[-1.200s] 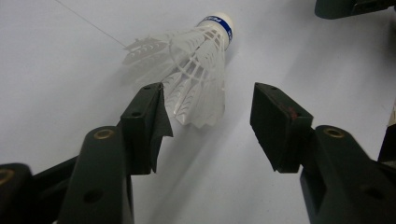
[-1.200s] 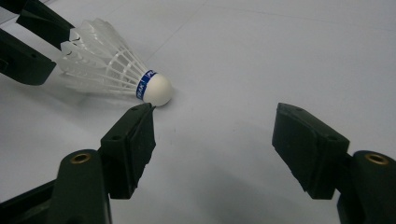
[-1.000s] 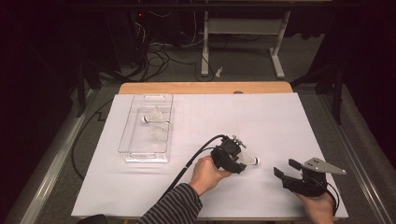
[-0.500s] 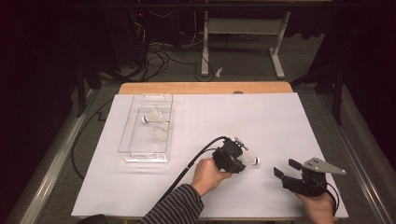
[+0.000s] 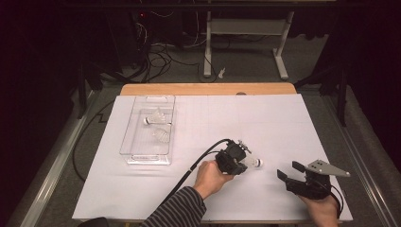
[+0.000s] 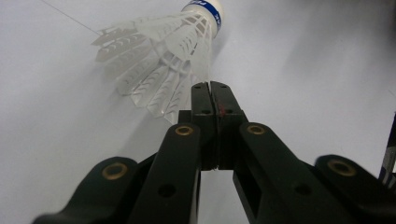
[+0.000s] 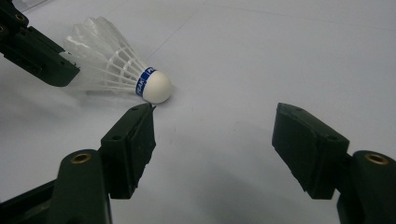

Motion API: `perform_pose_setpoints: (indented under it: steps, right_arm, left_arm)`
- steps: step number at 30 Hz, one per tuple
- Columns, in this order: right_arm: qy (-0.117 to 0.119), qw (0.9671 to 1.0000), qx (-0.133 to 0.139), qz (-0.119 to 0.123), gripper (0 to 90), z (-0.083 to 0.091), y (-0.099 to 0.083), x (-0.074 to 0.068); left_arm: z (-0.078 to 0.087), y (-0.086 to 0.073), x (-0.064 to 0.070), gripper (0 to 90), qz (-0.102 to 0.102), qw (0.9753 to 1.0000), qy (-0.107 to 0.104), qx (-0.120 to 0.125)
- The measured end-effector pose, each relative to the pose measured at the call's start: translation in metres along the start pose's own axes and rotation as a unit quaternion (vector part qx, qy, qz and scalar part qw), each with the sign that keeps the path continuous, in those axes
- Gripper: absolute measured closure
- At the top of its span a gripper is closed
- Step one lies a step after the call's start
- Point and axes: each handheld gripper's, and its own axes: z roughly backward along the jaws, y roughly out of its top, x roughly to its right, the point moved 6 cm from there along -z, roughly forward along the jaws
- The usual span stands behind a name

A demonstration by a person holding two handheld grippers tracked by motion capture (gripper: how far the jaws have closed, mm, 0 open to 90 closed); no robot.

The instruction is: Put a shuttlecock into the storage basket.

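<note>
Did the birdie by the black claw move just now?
Yes, a little. In the high view the shuttlecock, pinched at its feather edge by the left gripper, has slid slightly left, toward the clear tray. The right gripper stayed put.

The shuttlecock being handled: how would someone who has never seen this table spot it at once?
Start at the white sheet covering the table, then go to its near right part, between the two grippers. The shuttlecock lies at the left gripper, whose shut jaws pinch its feather skirt. Unlike the two others in the clear tray, it lies outside on the sheet.

High view overlooks the table (image 5: 283, 123); gripper views closely share the shuttlecock (image 6: 163, 42).
</note>
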Motion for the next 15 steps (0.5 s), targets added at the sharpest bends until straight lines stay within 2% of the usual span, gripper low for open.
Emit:
perform_pose_setpoints:
  steps: [15]
  right_arm:
    - [0.000,1.0000,-0.003,-0.001,30.7,0.000,0.000,0.000]
  left_arm:
    - [0.012,0.004,0.002,89.7,-0.002,1.0000,-0.003,0.006]
